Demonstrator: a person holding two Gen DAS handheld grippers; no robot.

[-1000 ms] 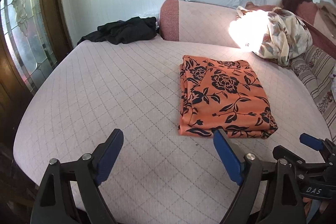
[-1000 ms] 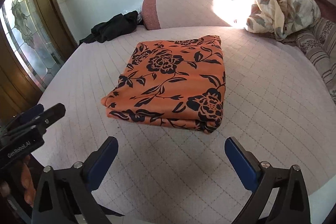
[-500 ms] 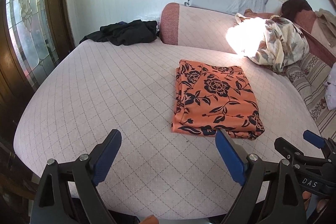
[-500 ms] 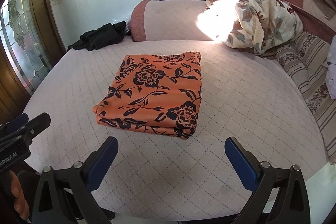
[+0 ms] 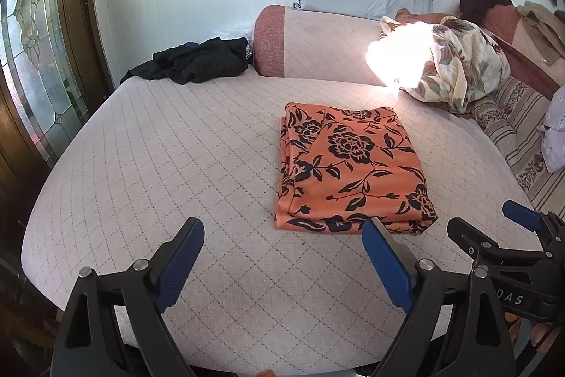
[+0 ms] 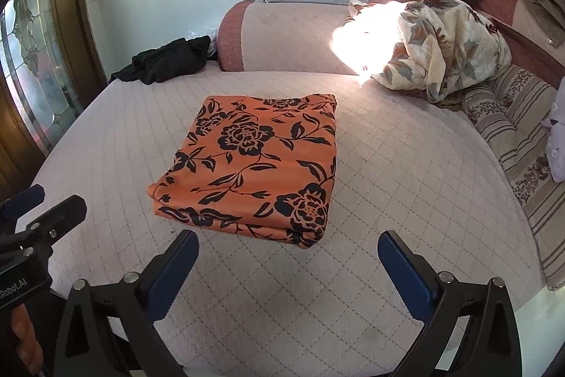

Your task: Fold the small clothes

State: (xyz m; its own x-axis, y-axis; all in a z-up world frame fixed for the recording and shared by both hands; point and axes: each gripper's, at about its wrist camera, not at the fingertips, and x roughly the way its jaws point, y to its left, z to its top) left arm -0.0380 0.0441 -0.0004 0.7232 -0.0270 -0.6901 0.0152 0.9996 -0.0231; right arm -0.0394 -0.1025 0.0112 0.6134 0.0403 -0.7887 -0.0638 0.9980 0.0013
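Orange floral cloth (image 5: 349, 168): folded into a flat rectangle, lying mid-bed (image 5: 159, 165) | left claw (image 5: 282, 267): spread wide, holding nothing, near cloth's front edge | right claw (image 6: 287, 271): spread wide, holding nothing, just short of cloth

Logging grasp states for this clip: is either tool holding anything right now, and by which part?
Nothing is held. The left tool and right tool are both open, short of the folded orange floral cloth lying on the bed.

You are drawing both wide-open blue-padded grippers, left (image 5: 282, 257) and right (image 6: 287, 265), back from folded orange floral-print cloth (image 6: 254, 161); gap widening.
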